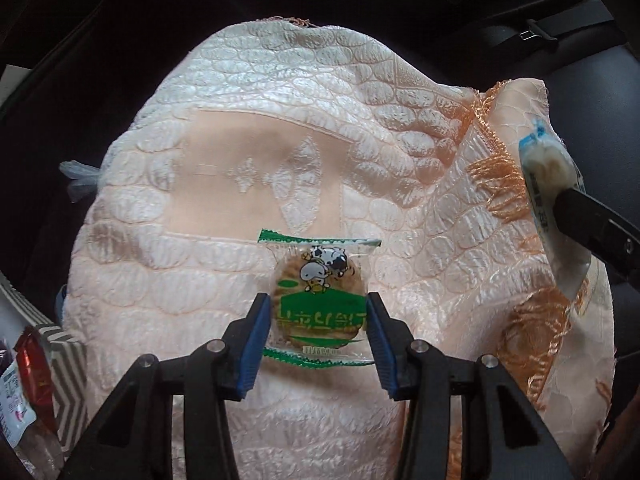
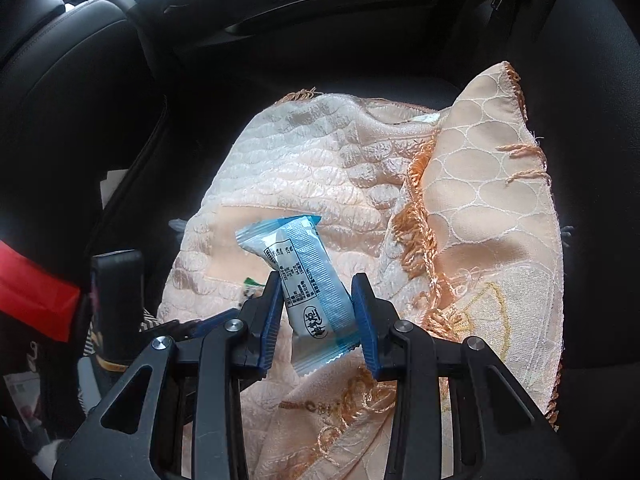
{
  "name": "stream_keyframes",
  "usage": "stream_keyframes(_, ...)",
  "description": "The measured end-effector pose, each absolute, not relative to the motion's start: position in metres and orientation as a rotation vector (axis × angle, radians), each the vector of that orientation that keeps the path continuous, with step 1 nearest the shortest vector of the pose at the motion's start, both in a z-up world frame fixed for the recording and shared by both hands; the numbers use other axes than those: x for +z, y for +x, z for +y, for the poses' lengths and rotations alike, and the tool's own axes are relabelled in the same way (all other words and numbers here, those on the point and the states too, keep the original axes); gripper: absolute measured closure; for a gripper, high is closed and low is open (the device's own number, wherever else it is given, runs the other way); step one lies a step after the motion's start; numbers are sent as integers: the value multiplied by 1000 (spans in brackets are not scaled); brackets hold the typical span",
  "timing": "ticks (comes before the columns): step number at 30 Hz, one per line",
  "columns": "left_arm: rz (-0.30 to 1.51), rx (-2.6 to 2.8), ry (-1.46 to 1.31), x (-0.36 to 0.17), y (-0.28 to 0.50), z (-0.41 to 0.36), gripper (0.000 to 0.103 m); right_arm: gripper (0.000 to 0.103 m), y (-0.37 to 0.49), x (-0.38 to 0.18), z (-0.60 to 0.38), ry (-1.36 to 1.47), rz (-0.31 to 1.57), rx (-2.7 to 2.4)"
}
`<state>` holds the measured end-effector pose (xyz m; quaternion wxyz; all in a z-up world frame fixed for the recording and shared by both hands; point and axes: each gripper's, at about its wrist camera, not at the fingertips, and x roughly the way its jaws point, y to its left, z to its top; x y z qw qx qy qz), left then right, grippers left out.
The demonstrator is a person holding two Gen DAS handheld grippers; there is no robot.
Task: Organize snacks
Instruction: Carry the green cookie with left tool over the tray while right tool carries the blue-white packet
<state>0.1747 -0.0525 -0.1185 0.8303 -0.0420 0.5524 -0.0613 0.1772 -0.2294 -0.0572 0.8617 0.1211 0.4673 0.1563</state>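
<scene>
- The left tongs (image 1: 318, 322) grip a green cracker pack (image 1: 318, 300) by its two side edges; the blue pads (image 1: 256, 344) press against the clear wrapper.
- The cracker pack shows a round cracker, a cartoon cow and green print. It sits between the pads just over the peach cloth (image 1: 224, 160); whether it touches the cloth I cannot tell.
- The right tongs (image 2: 318, 320) are closed on a blue pack (image 2: 304, 284), which stands tilted, its top leaning left, above the same cloth (image 2: 312, 168).
- In the left view the blue pack (image 1: 550, 196) shows at the right edge, clamped in the black right tongs (image 1: 560, 212), near the orange fringe (image 1: 496, 184).
- The cloth lies rumpled over a black car seat (image 2: 580, 60), one corner folded up at the right.
- At lower left, a grey zigzag box (image 1: 66, 364) holds more snacks (image 1: 30, 376), including a red wrapper.
</scene>
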Motion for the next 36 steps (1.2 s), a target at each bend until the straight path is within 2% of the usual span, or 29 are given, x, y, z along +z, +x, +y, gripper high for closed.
stream_keyframes(16, 1036, -24, 30, -73, 79, -2, 53, 69, 101, -54, -178, 194, 949, 310)
stream_keyframes(36, 950, 68, 55, -44, -5, 54, 53, 69, 31, -60, -122, 166, 969, 393)
